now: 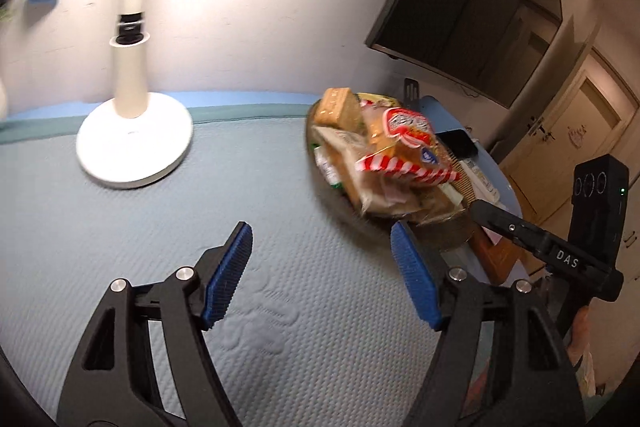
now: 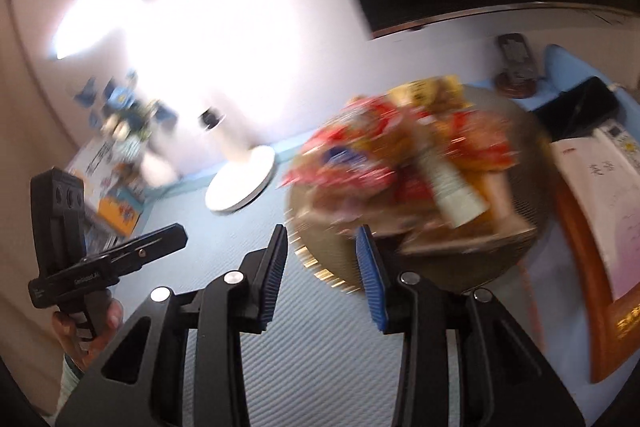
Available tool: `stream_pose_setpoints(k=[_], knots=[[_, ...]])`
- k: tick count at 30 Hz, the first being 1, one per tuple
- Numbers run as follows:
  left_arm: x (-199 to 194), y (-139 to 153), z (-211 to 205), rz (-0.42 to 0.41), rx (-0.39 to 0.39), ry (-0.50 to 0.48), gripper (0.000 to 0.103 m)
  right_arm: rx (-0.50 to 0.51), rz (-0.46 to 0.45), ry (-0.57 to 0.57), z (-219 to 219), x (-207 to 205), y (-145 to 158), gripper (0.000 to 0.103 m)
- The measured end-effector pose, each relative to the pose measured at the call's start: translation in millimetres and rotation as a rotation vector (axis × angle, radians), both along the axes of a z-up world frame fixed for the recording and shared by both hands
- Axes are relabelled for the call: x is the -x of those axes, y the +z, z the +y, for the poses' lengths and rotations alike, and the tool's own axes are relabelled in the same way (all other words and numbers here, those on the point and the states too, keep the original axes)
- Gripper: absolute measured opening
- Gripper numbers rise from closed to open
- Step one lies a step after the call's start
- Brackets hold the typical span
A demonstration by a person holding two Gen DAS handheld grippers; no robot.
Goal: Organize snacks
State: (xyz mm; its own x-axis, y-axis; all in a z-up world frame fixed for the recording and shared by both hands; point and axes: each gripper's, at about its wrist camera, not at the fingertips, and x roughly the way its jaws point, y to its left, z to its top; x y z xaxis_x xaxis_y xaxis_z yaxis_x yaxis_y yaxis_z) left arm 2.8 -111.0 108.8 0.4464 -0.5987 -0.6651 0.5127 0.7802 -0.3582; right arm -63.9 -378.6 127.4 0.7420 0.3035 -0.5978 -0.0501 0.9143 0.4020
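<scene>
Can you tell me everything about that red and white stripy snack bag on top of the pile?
The stripy snack bag is a shiny, see-through plastic packet with red and white stripes along its edge, a red label with white writing and a small blue round badge. Pale brown cake or bread shows inside. It lies tilted on top of other packets heaped on the round dark tray, leaning on them, sealed as far as shows. Neither gripper touches it. In the right wrist view it is too blurred to pick out.
</scene>
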Motion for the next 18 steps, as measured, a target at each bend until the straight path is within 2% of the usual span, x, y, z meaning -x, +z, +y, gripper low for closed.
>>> stream_pose_setpoints(k=[4, 6, 8, 10, 11, 15, 16, 18], knots=[[32.2, -12.5, 56.1, -0.052, -0.093, 0.168, 0.073, 0.038, 0.023, 0.070, 60.5, -1.2, -19.8, 0.044], [38.8, -27.0, 77.8, -0.041, -0.107, 0.235, 0.074, 0.064, 0.055, 0.101, 91.0, -5.3, -37.7, 0.046], [43.8, -41.5, 90.0, -0.034, -0.148, 0.275, 0.074, 0.133, 0.080, 0.123, 120.5, -9.5, -52.9, 0.064], [45.8, -50.9, 96.7, -0.072, -0.216, 0.322, 0.079, 0.203, 0.081, 0.134, 146.2, -13.0, -63.1, 0.074], [45.1, -54.4, 99.4, -0.090, -0.232, 0.339, 0.082, 0.229, 0.075, 0.135, 155.8, -14.5, -65.0, 0.076], [39.8, -71.2, 116.8, -0.084, -0.201, 0.390, 0.084, 0.332, 0.032, 0.109, 179.1, -17.4, -70.4, 0.088], [37.7, -79.7, 117.5, -0.075, -0.195, 0.407, 0.085, 0.345, 0.032, 0.100, 180.4, -18.0, -73.9, 0.092], [30.0, -87.9, 119.8, -0.024, -0.214, 0.422, 0.081, 0.343, 0.043, 0.086, 178.9, -19.5, -84.2, 0.094]])
